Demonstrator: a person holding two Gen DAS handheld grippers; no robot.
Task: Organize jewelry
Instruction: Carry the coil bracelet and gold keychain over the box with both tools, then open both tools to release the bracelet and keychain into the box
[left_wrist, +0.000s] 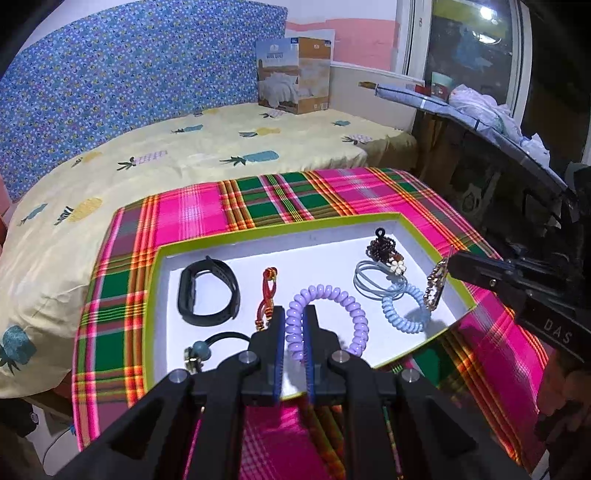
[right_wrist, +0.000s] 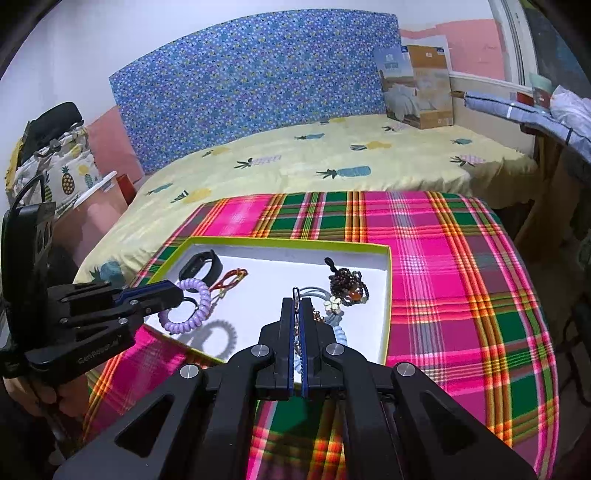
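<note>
Pineapple-print bed, blue floral headboard, window right.

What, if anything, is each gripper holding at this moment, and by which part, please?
The left gripper pinches the purple spiral hair tie by one side of its loop. The right gripper grips the gold beaded hair clip by one end.
</note>
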